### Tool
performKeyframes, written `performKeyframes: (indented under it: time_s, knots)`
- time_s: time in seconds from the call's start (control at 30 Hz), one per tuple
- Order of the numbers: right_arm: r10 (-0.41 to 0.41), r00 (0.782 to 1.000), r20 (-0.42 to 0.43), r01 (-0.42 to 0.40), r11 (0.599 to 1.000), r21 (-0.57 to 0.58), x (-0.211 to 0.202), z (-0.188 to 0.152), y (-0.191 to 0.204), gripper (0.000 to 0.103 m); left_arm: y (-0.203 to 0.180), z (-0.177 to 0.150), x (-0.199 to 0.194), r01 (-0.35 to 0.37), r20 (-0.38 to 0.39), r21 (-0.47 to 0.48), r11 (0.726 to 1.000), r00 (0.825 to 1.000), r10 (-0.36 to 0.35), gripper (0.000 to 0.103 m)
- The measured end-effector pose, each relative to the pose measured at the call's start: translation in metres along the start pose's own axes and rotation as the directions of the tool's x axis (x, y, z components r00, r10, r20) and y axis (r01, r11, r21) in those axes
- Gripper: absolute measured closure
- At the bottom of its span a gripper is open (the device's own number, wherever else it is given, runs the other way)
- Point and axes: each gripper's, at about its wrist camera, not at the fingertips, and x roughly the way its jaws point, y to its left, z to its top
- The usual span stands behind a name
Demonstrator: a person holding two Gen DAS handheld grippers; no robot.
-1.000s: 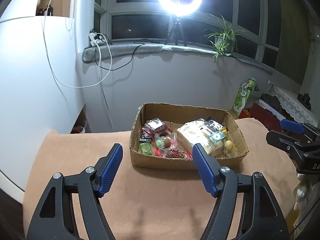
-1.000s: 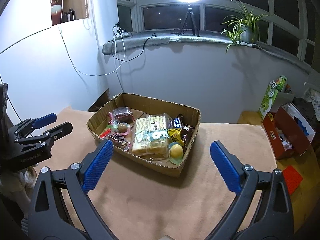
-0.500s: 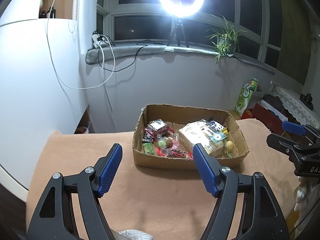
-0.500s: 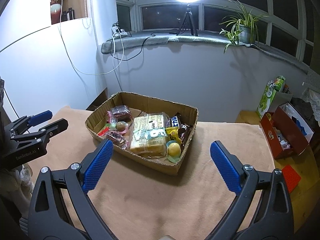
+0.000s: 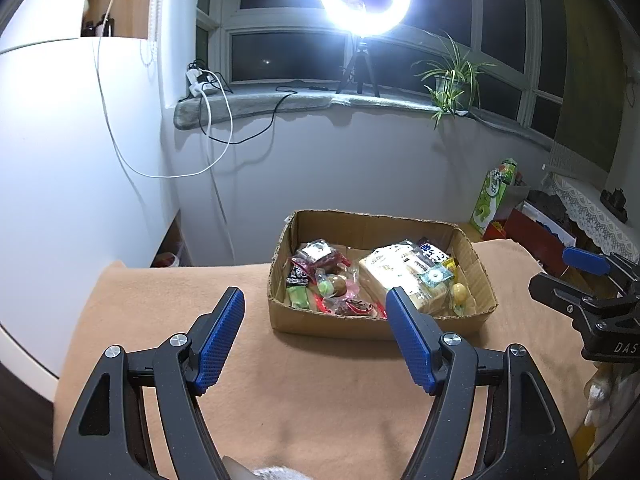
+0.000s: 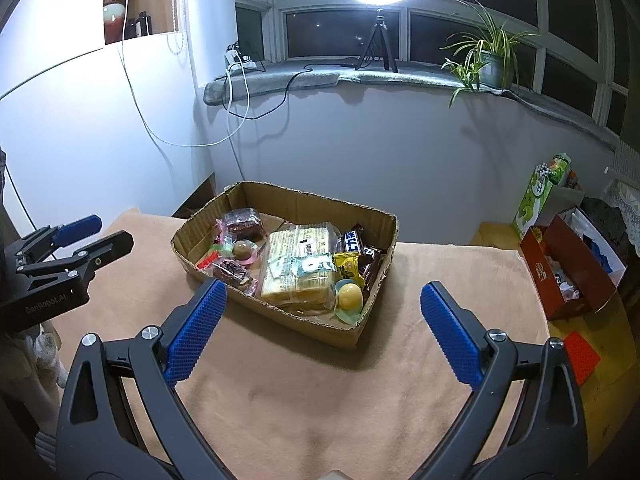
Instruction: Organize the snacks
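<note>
Both tools gape wide and hold nothing. The right tool [image 6: 322, 320] sits low in its frame, the box [image 6: 280, 316] of snacks [image 6: 298, 268] just above it at centre. The left tool [image 5: 314, 330] has the box up and right, slightly farther, so the right seems nearer.

The left gripper [image 5: 314, 328] hangs in the air with its blue-padded fingers [image 5: 218, 344] spread wide and nothing between them. The right gripper [image 6: 320, 328] is held likewise, its jaws wide apart and empty. Each shows at the edge of the other's view, level and well apart from its partner.
</note>
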Motion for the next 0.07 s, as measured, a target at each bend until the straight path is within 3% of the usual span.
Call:
performKeyframes:
  time_s: [0.07]
  knots:
    - [-0.011,1.000,-0.005,0.011,1.000,0.007,0.0018,-0.0024,-0.0055,0.003,-0.0009,-0.0009,-0.0008,-0.001,0.004,0.007,1.000,1.000,0.001,0.030]
